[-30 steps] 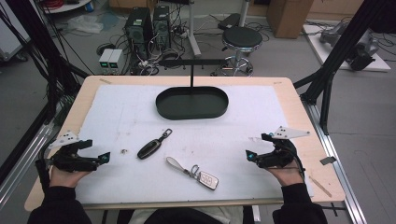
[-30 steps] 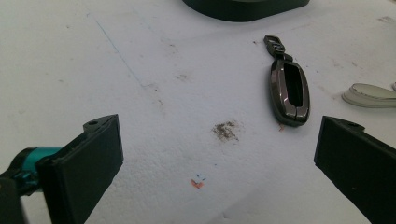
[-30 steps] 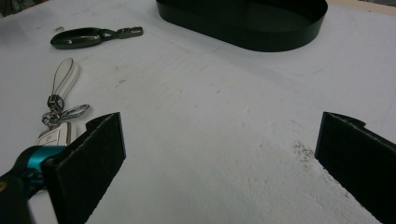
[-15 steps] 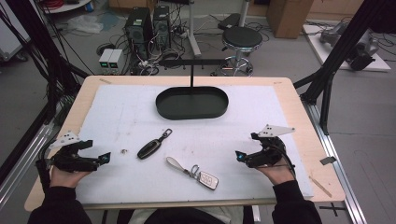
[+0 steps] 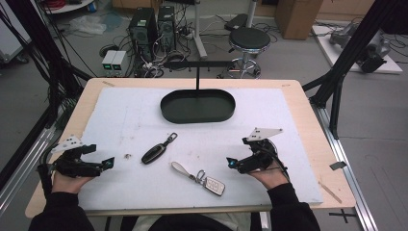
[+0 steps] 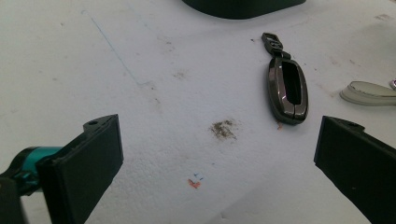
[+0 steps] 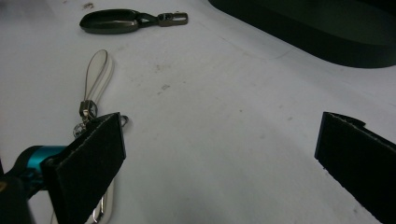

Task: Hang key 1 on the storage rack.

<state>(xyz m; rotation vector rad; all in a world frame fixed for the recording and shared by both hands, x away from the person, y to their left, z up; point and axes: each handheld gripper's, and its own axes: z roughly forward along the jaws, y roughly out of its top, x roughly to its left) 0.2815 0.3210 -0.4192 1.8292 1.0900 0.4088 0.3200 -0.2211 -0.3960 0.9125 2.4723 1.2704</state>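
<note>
Our left tongs (image 5: 108,163) rest at the left edge of the white surface (image 5: 120,115), spread wide and gripping nothing. Just right of them lies the dark key fob (image 5: 154,153) with its clip pointing toward the black oval tray (image 5: 197,107), which sits at the far middle and holds nothing we can see. Nearer us lies the silver key fob (image 5: 215,185) on its pale strap. Our right tongs (image 5: 232,163), also spread and bare, hover just beside that silver fob.
</note>
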